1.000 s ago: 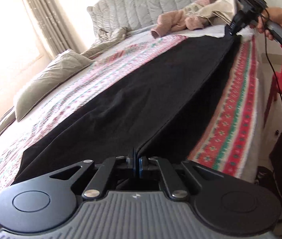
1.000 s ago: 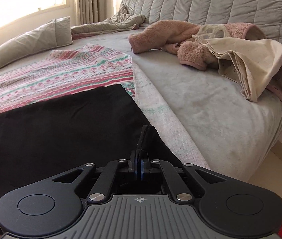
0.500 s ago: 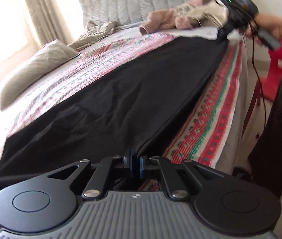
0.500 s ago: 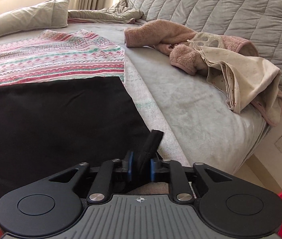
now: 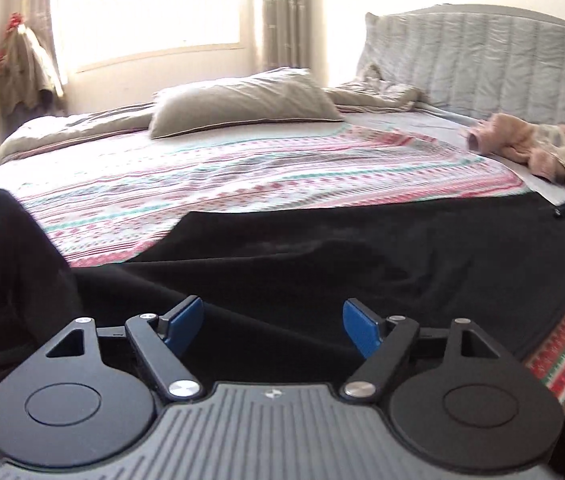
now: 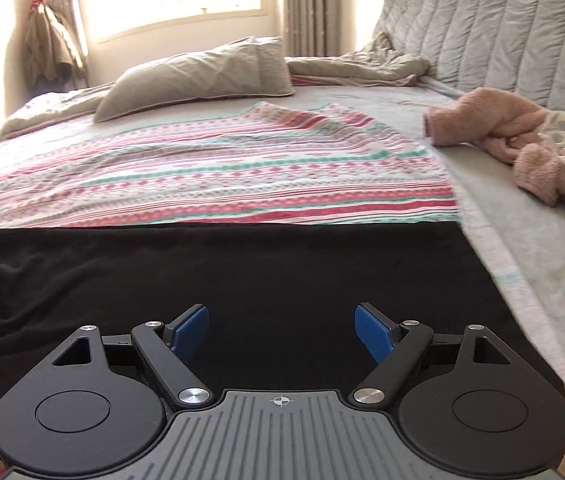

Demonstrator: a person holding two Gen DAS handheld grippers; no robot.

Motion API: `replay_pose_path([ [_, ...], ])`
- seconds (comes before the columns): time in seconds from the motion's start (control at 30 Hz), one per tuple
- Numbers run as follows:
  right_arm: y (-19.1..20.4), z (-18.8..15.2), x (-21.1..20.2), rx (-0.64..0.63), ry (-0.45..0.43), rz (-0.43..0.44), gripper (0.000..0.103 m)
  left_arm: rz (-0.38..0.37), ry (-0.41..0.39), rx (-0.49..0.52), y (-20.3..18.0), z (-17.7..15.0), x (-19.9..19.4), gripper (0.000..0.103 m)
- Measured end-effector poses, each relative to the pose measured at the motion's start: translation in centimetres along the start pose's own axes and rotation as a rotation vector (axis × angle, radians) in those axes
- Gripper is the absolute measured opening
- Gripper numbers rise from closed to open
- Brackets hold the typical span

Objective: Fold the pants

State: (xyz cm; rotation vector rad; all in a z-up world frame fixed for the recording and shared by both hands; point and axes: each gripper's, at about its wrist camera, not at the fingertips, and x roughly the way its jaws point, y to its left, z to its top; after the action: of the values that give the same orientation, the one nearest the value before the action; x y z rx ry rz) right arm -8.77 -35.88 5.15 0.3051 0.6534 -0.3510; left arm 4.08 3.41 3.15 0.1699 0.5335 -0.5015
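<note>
The black pants (image 5: pixel 382 264) lie spread flat along the near edge of the bed, on a striped pink, red and green sheet (image 5: pixel 242 184). In the left wrist view my left gripper (image 5: pixel 273 322) hovers just above the cloth, its jaws opening wide, blue pads apart with nothing pinched between them. A raised black fold (image 5: pixel 18 256) stands at the left. In the right wrist view the pants (image 6: pixel 242 276) lie smooth, and my right gripper (image 6: pixel 281 328) is over them, jaws opening, pads clear of the fabric.
A grey pillow (image 6: pixel 198 76) lies at the far side below a bright window. Pink and cream clothes (image 6: pixel 514 140) are heaped at the right by the quilted grey headboard (image 6: pixel 502 28). A crumpled grey blanket (image 5: pixel 374 92) lies behind the pillow.
Both grippers were shut on the pants' edge and have let go, opening wide. Both hands have swung to face across the bed toward the window. The pants now lie flat.
</note>
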Motion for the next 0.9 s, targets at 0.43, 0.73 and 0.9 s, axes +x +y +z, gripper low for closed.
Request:
replay_pose_path([
  [0.43,11.3,0.7,4.6,-0.055,0.113,0.285,0.085,0.467,0.126,-0.286,8.0,3.8,3.8,0.103],
  [0.73,17.0,-0.8,4.5,-0.253,0.113,0.325,0.085,0.625,0.177,-0.355,9.4,5.7,7.0,0.093],
  [0.9,18.5,-1.1,3.9,-0.285,0.095,0.400,0.085,0.644,0.182,-0.439,11.5,5.8,6.7,0.050],
])
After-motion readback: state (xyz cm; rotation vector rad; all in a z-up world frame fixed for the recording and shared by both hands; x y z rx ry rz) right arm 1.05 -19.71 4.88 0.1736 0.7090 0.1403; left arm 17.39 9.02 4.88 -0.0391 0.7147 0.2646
